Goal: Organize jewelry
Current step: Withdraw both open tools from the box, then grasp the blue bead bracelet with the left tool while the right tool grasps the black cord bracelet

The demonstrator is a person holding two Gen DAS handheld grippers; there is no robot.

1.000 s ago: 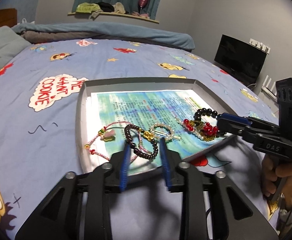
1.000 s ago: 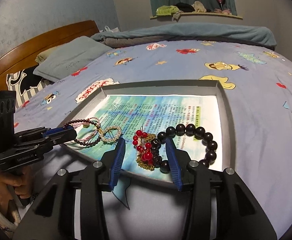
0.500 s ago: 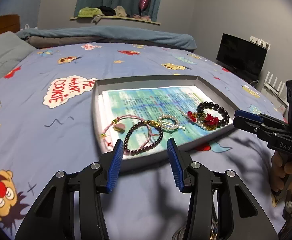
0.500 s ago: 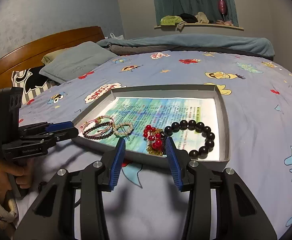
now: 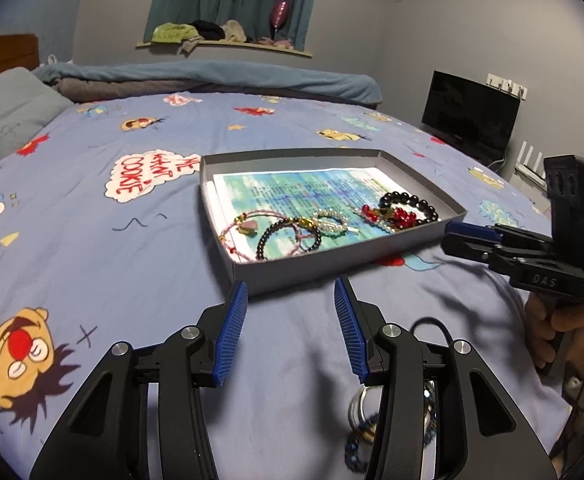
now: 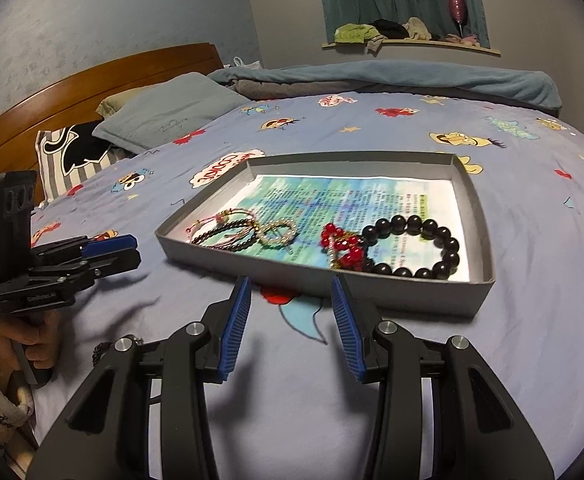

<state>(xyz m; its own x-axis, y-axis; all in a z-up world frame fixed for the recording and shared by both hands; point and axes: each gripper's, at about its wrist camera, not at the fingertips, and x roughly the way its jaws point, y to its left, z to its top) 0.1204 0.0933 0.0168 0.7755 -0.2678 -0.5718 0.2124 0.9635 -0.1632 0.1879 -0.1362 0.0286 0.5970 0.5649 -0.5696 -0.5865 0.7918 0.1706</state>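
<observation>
Left wrist view shows the left gripper (image 5: 290, 296) with its jaws spread wide and nothing between them, hanging over the bed (image 5: 91, 248) just short of the near wall of a shallow grey tray (image 5: 332, 262); the right gripper (image 5: 458, 236) shows side-on near the tray's right end, jaws apart and empty, held by a hand (image 5: 564, 332). The tray sits on the blue cartoon sheet and is lined with a printed paper (image 5: 304, 188); the jewelry lies along the paper's near edge: a pink cord bracelet (image 5: 247, 226) at the left end, a dark bead bracelet (image 5: 287, 236) overlapping it, a pearl ring-shaped piece (image 5: 330, 222) beside that, then a red bead and gold piece (image 5: 392, 214) touching a large black bead bracelet (image 5: 412, 204) at the right end. Under the left gripper, near the bed's near edge, some rings and beads (image 5: 362, 432) lie half hidden; what they are I cannot tell. Right wrist view puts the right gripper (image 6: 290, 294) before the tray's near wall (image 6: 372, 294), jaws wide apart, with the black bead bracelet (image 6: 420, 246) just beyond; a pillow (image 6: 167, 114) and a wooden headboard (image 6: 91, 88) lie at the bed's far left.
</observation>
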